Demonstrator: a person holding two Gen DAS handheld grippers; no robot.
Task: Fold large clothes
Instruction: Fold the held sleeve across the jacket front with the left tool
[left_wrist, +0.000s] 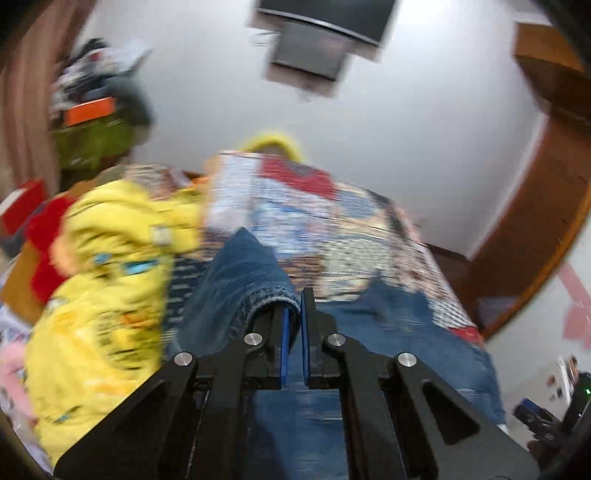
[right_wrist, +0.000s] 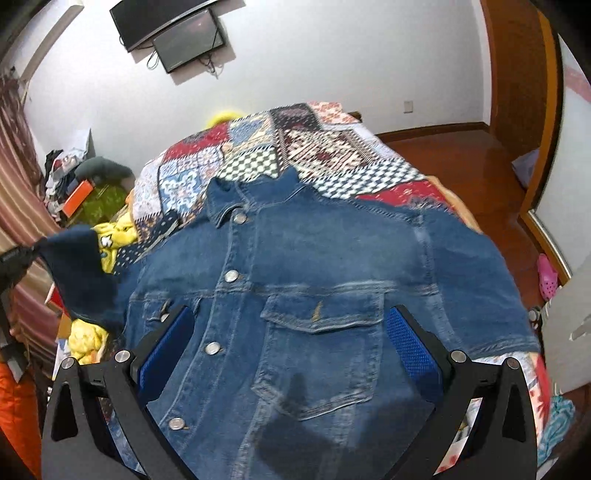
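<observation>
Your left gripper (left_wrist: 294, 314) clamps the sleeve (left_wrist: 243, 280), lifted to fold over the jacket (right_wrist: 314, 295); right gripper (right_wrist: 291, 350) fingers wide open, hovering.

One denim jacket (right_wrist: 314, 295), one patchwork quilt (right_wrist: 295, 147) — two wall screens (right_wrist: 177, 33).

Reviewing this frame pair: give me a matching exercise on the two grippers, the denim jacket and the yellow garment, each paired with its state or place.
Things:
1. left gripper
2. right gripper
3. denim jacket
4. yellow garment

States or places:
A. jaws wide apart, holding nothing
B. spread front-up on the patchwork quilt
C. heaped beside the jacket
D. jaws shut on a denim sleeve

Pairs: 1-D, 2-A, 3-B, 4-C
</observation>
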